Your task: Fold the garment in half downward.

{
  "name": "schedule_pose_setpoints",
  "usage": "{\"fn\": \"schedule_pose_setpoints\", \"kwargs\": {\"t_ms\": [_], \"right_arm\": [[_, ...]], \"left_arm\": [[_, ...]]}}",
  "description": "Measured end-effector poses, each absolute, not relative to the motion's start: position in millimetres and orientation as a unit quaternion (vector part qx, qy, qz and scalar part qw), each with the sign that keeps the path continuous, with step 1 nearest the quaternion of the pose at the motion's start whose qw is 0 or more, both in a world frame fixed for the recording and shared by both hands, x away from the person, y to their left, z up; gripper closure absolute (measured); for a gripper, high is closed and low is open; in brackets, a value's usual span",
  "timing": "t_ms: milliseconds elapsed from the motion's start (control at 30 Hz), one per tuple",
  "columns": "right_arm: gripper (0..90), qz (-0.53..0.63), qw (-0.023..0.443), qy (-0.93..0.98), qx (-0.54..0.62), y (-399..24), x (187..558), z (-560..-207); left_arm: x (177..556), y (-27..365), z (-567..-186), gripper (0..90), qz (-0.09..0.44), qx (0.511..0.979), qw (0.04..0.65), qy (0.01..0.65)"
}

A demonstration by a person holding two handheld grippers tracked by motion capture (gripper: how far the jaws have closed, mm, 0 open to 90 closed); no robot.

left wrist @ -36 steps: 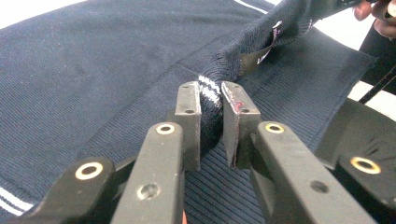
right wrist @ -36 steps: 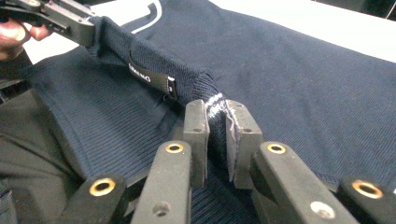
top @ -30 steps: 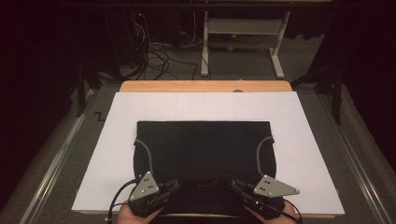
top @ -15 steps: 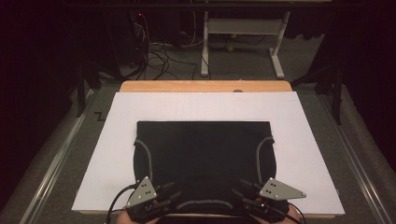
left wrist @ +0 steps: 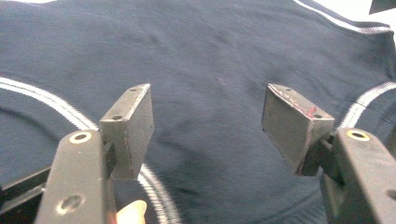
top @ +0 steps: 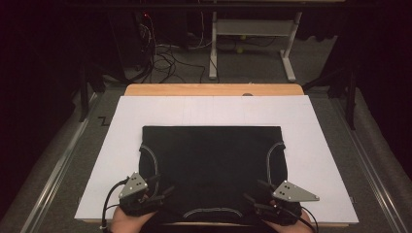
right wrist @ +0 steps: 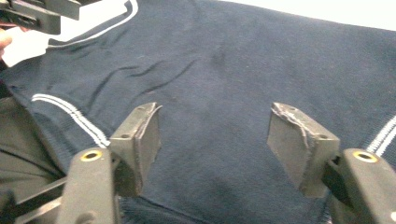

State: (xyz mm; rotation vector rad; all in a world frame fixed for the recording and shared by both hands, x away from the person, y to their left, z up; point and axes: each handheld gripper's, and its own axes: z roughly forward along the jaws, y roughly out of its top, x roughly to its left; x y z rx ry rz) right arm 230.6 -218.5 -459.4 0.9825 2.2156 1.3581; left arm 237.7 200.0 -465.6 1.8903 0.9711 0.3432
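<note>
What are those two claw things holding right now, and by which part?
Nothing. The left gripper and right gripper have just been opening; their jaws stand apart over the folded dark garment, no cloth pinched.

Dim, dark surroundings, light from above brightening the white table cover point(top: 316, 131), soft high view, gripper views slightly blurred up close

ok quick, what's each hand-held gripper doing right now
Left hand-held gripper: open, jaws just been opening, nothing gripped, over the dark garment.
Right hand-held gripper: open, just been opening, holding nothing.
</note>
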Motion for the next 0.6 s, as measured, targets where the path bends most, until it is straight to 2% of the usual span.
{"fn": "schedule_pose_setpoints", "kwargs": {"t_ms": [100,200,300,600], "right_arm": [[27.9,0.485,0.180,0.778,0.358,-223,234,-460],[21.2,0.496,0.167,0.766,0.373,-227,237,-460],[15.5,0.497,0.182,0.759,0.380,-229,237,-458],[5.0,0.489,0.205,0.749,0.397,-234,242,-459]], "left_arm": [[242,208,-465,24.7,0.140,0.773,0.472,0.400],[245,217,-465,24.5,0.147,0.768,0.475,0.405],[248,226,-463,24.3,0.152,0.760,0.478,0.413],[260,255,-464,9.5,0.143,0.746,0.478,0.442]]}}
